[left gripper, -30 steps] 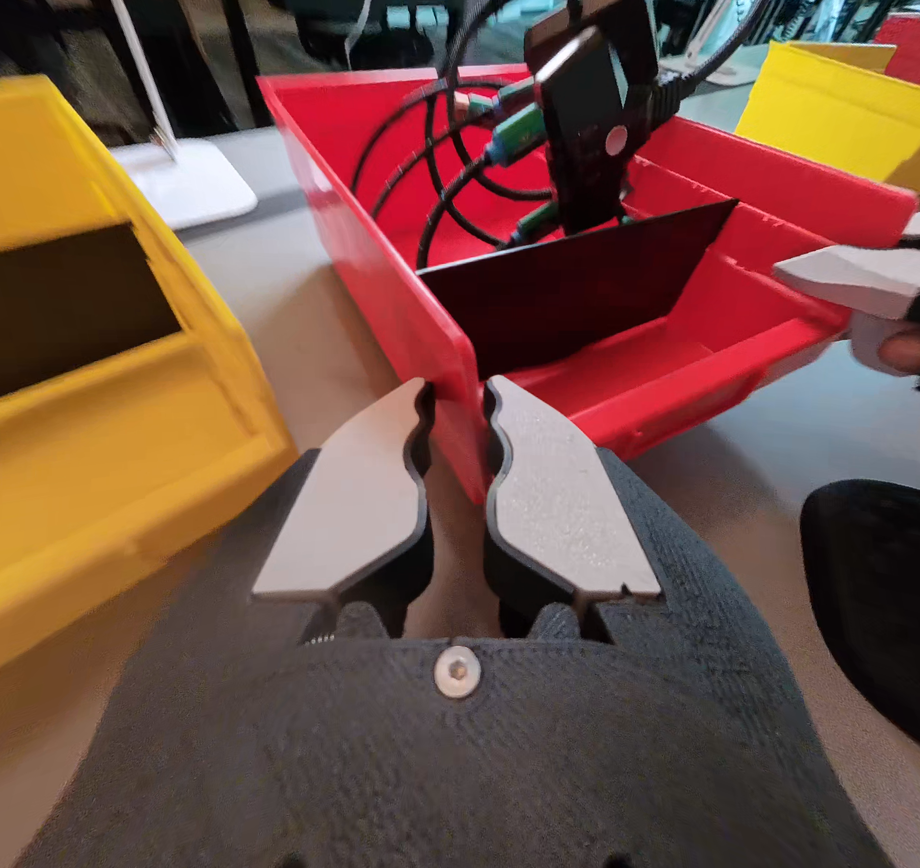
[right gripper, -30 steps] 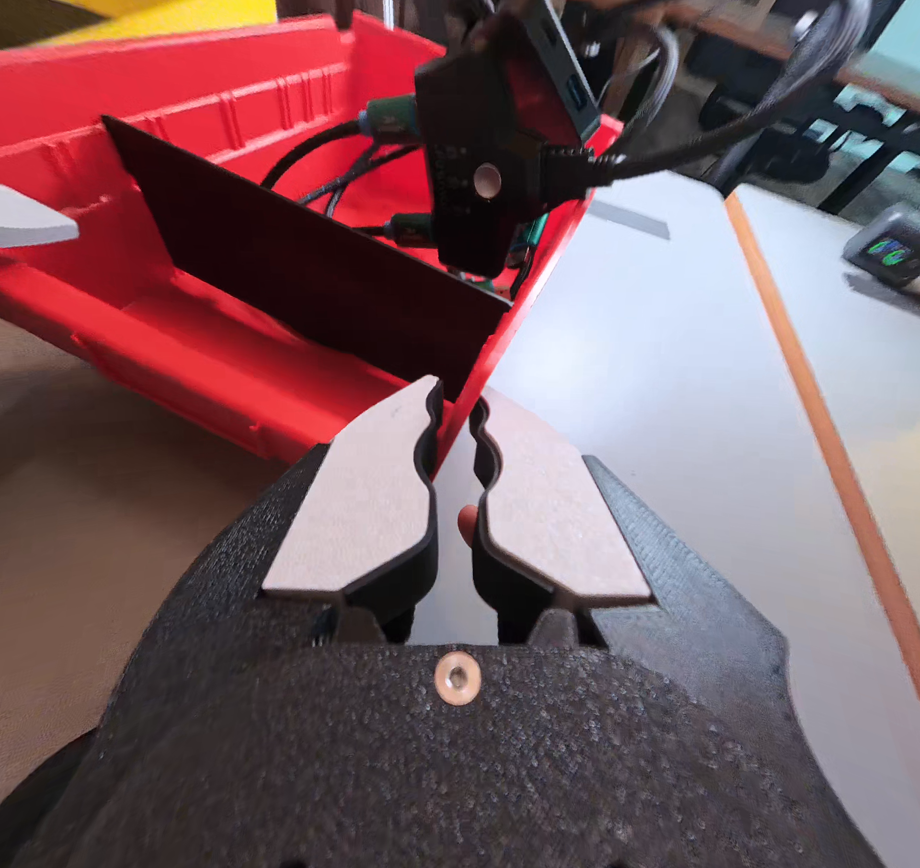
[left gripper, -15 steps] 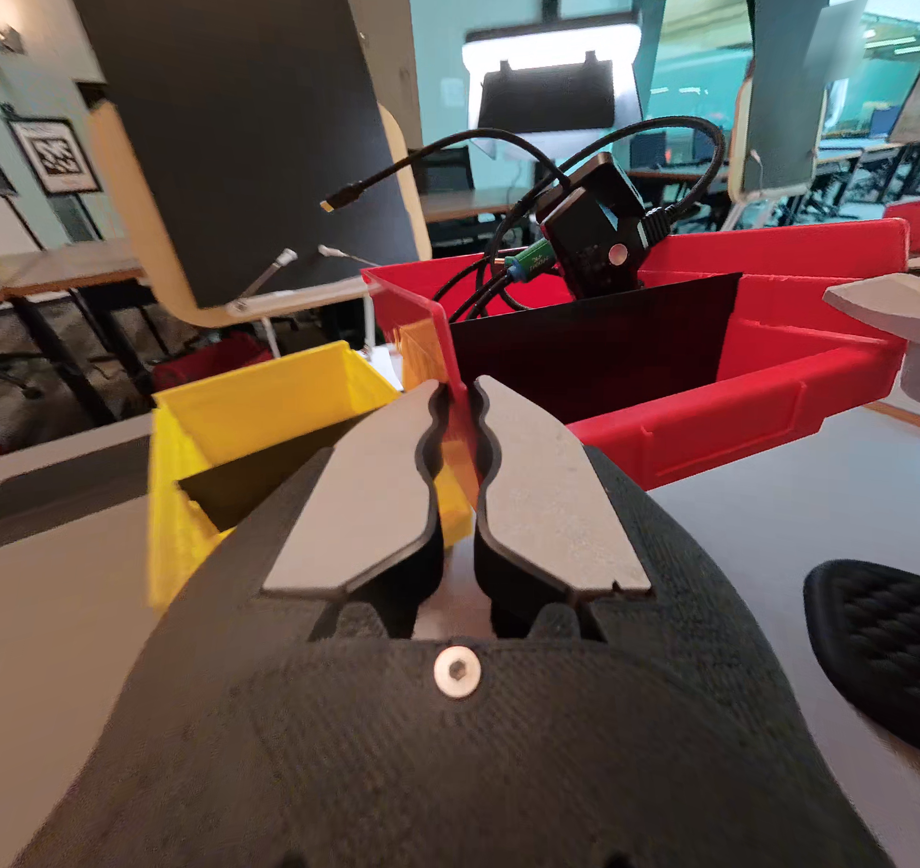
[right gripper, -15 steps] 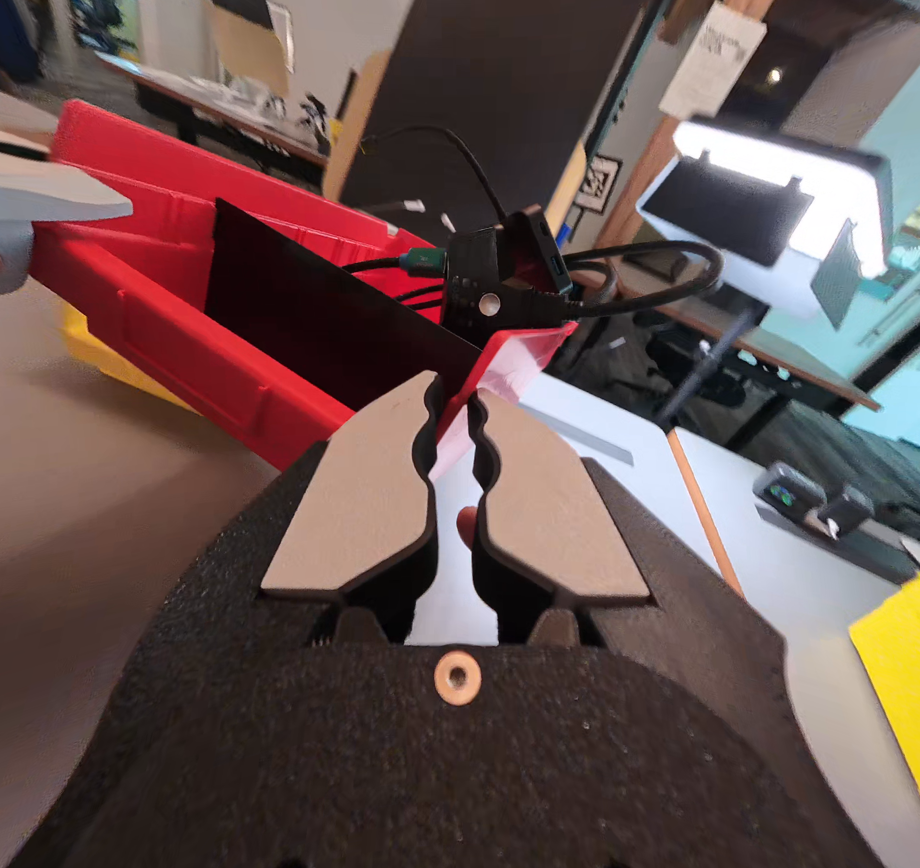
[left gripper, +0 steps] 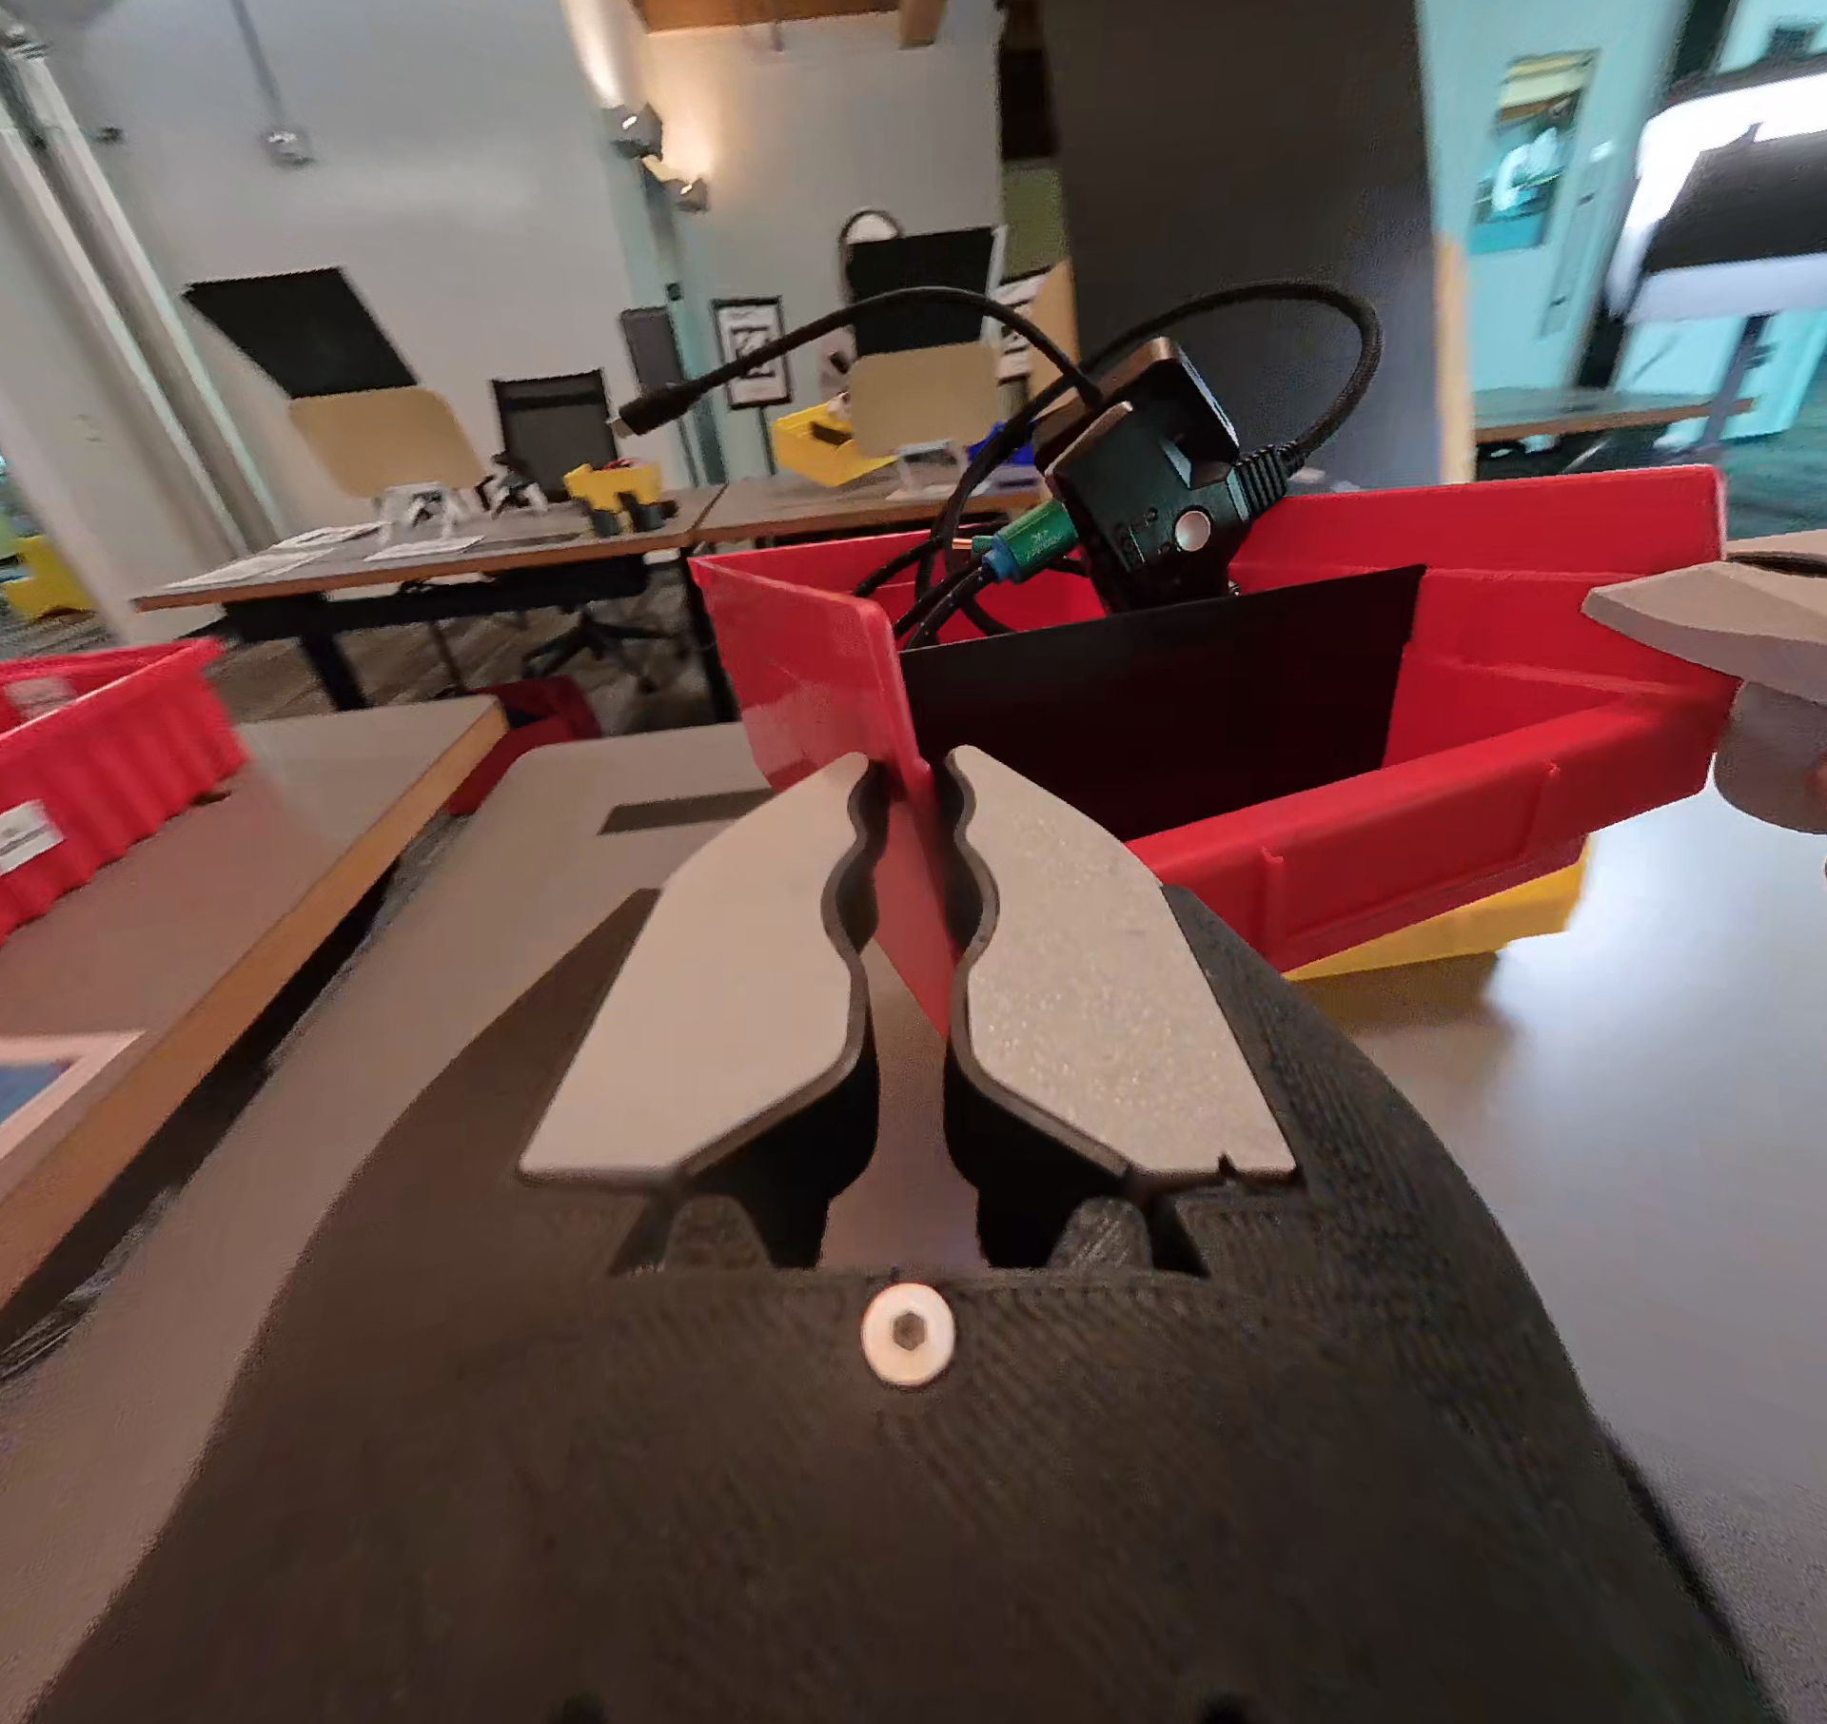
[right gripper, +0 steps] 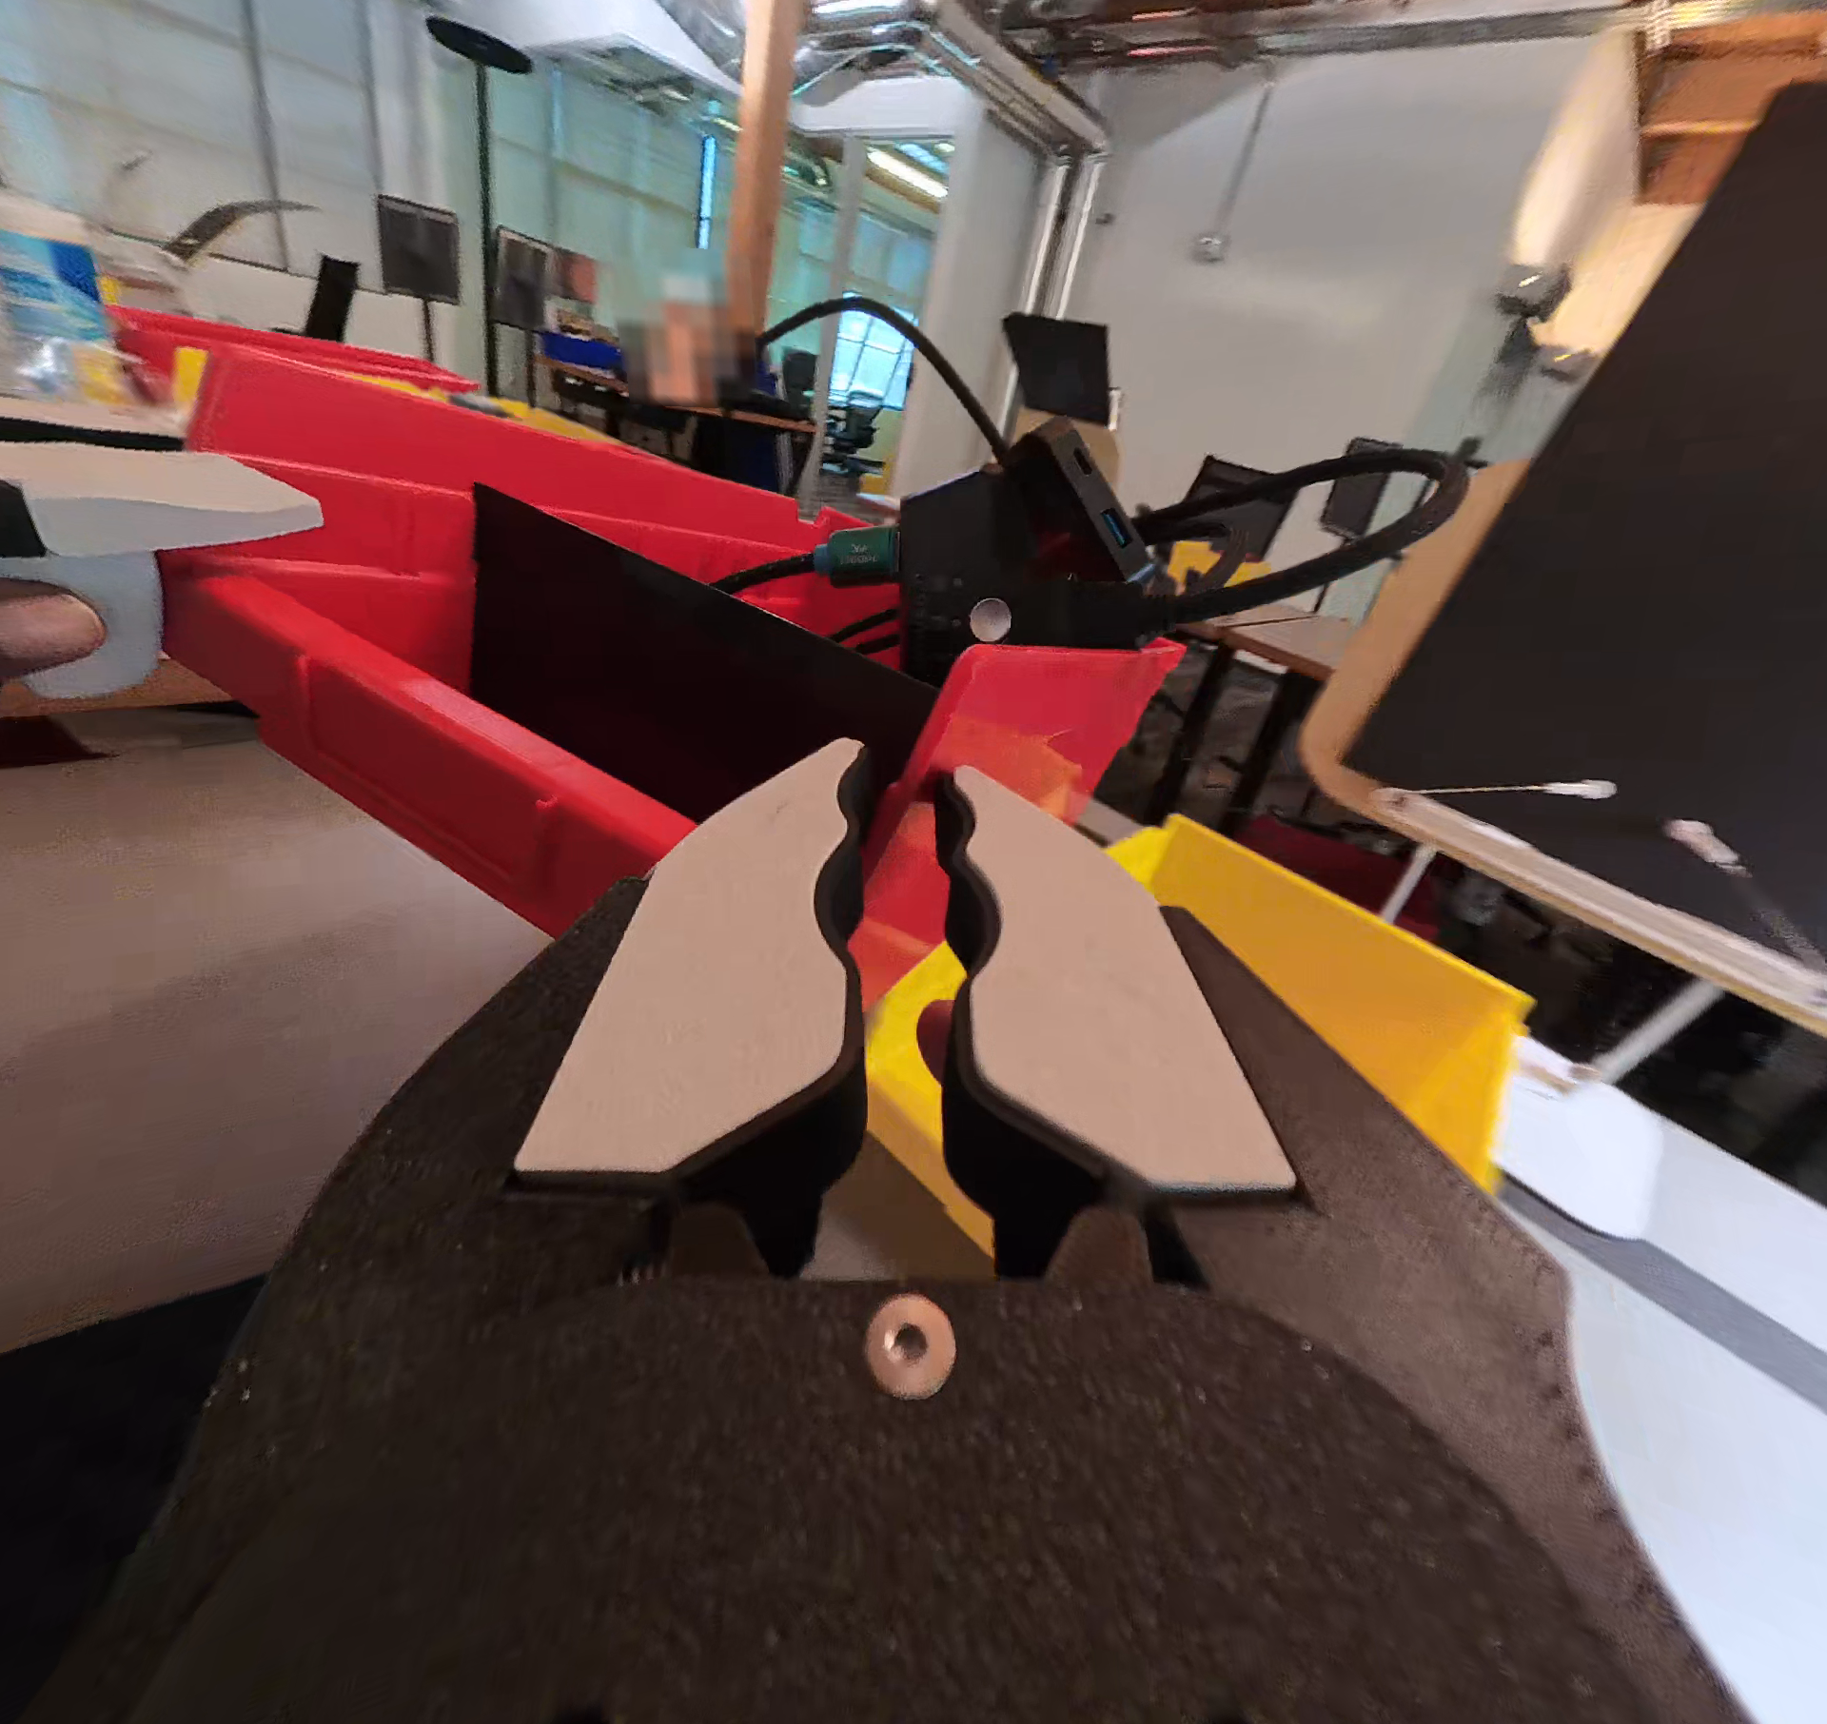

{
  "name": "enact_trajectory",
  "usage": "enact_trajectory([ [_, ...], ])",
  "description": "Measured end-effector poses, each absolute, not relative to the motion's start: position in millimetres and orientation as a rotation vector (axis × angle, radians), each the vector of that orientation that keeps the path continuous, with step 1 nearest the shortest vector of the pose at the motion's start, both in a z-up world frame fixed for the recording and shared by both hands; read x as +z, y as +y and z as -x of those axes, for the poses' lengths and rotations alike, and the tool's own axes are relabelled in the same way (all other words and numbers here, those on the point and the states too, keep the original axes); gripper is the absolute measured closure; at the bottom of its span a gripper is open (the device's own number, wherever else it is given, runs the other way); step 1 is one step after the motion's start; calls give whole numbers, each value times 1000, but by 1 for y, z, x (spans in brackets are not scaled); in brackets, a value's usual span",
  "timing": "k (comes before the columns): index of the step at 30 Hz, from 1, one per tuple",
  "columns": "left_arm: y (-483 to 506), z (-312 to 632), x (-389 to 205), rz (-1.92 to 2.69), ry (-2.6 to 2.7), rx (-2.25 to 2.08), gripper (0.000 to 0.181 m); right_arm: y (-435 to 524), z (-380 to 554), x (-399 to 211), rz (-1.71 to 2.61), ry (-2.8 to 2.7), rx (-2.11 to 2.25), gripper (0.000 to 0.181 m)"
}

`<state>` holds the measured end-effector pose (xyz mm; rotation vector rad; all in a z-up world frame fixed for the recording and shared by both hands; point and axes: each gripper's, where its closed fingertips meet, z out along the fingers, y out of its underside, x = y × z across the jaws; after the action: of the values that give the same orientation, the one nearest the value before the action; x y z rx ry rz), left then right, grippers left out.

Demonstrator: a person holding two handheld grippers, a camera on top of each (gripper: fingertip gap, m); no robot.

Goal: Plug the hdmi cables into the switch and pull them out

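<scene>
Ahead of both tongs, the red bin (left gripper: 1434, 826) was tipped up off the desk (left gripper: 1582, 1133), each pair clamped on one of its front corners. A black divider (left gripper: 1147, 698) crossed the bin just beyond the fingertips, blocking the straight line to the switch (left gripper: 1152, 510), which sat propped behind it among coiled black hdmi cables (left gripper: 939, 589); one green-collared plug (left gripper: 1028, 535) was seated in its side, and a loose cable end arched up and away to the left. A yellow bin (right gripper: 1315, 975) lay below and right of the right tongs (right gripper: 902, 792), partly under the red one.

The left tongs (left gripper: 905, 772) were closed onto the bin's left wall, the red plastic pinched between the pads. The right tongs gripped the opposite wall the same way, nearly together.
</scene>
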<state>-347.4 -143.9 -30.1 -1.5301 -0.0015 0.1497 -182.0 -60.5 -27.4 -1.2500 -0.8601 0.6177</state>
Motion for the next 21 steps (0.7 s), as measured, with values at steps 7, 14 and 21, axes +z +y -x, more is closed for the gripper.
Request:
enact_trajectory([
  [7, -132, 403, -109, 1646, -59, 149, 173, -49, 243, -112, 1368, -911, 659, 169],
  [14, -102, 390, -150, 1567, -109, 89, 174, -37, 222, -165, 1458, -975, 570, 166],
  [21, -96, 385, -178, 1801, 9, 14, 156, -40, 185, -185, 1588, -1235, 681, 162],
])
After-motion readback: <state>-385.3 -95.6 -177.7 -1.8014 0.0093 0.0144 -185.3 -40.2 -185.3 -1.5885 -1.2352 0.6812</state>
